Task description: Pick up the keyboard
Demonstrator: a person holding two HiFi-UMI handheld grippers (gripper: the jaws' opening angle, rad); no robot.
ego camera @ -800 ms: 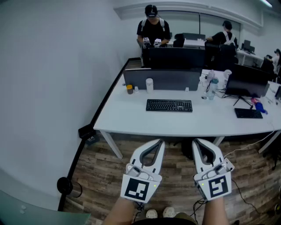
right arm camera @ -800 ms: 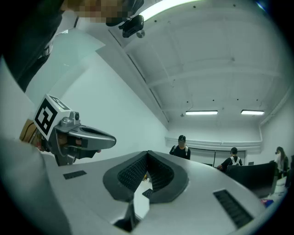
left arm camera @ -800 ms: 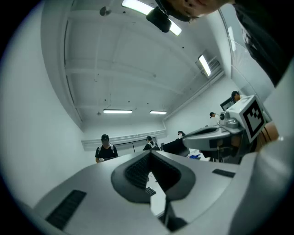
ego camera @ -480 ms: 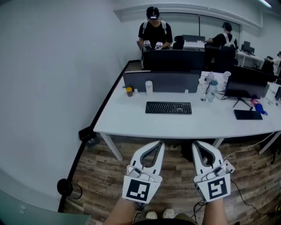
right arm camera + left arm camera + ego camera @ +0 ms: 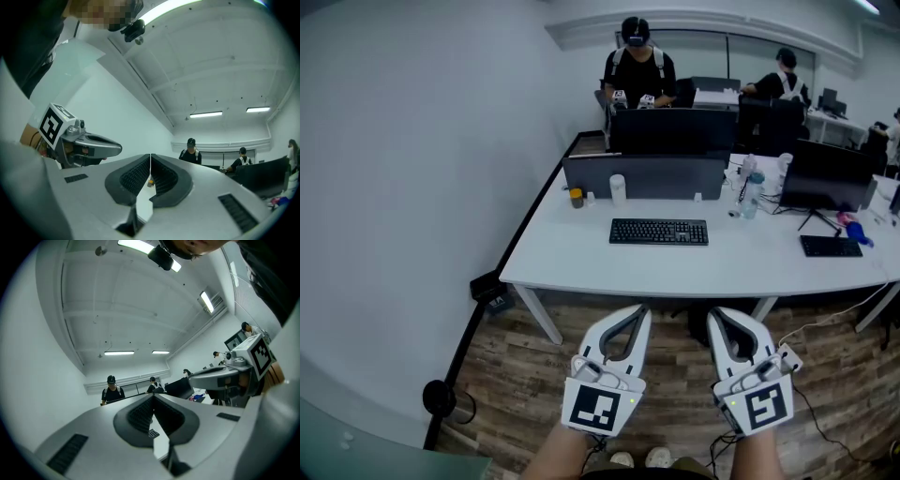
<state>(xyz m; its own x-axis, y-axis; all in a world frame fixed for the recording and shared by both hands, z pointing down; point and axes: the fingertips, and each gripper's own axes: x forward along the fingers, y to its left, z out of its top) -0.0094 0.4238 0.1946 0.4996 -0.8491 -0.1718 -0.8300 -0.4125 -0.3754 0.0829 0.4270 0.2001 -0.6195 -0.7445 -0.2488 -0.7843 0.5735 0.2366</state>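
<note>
**Office worktop (image 5: 572,258): keyboard (image 5: 659,232) not yet lifted**

The white worktop stands across a wood-plank floor (image 5: 525,375). The black keyboard lies flat on it, just in front of a grey divider panel (image 5: 647,174). The left gripper (image 5: 635,309) and right gripper (image 5: 722,314) hover side by side over the floor, well apart from the keyboard. The 2 grippers each have their jaws pressed together, with nothing between them.

White L tool (image 5: 638,307), R tool (image 5: 719,313)
</note>
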